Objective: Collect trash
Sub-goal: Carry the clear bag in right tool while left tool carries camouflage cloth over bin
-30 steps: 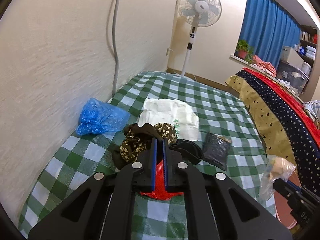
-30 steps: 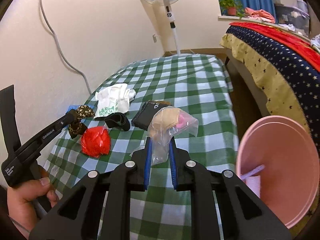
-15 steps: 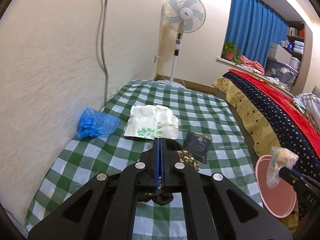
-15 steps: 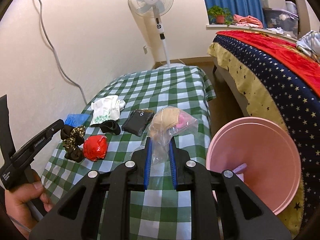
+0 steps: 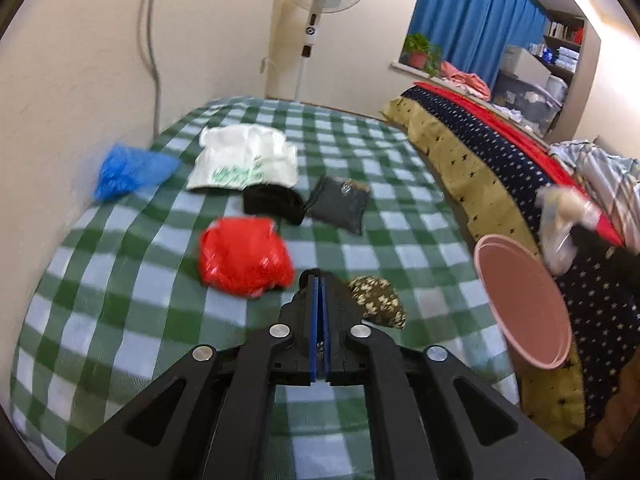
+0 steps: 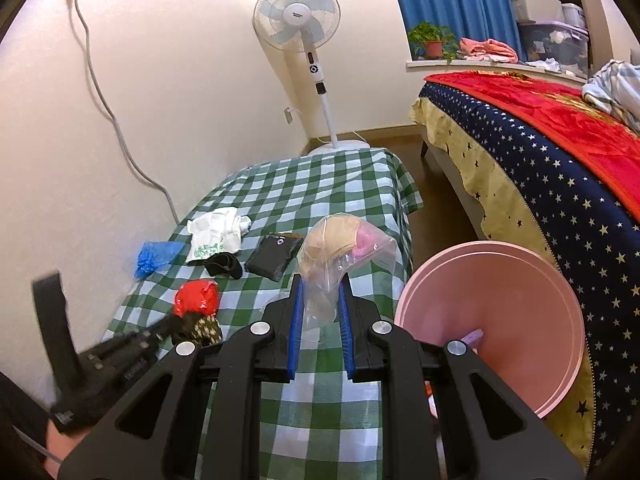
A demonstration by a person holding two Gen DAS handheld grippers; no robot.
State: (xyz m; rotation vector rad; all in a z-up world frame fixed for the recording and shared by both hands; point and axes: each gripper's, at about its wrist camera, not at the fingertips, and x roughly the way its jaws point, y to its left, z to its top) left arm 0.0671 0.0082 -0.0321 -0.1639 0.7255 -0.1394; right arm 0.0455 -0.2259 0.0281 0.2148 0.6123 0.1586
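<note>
On the checked bedspread [image 5: 120,280] we note a red bag [image 5: 244,260]. The left gripper [image 5: 320,280] appears clamped on a patterned cloth [image 5: 378,300]; the right gripper [image 6: 320,292] pinches a clear bag [image 6: 340,248] beside the pink bin [image 6: 500,300].

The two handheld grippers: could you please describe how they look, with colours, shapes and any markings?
Both are matte black plastic. The left gripper and right gripper each have two angular arms with cut-out slots, round silver bolt heads at the joints, and blue pads lining the fingers. Seen from the right wrist, the left one's side carries small white lettering, too blurred to read.
</note>
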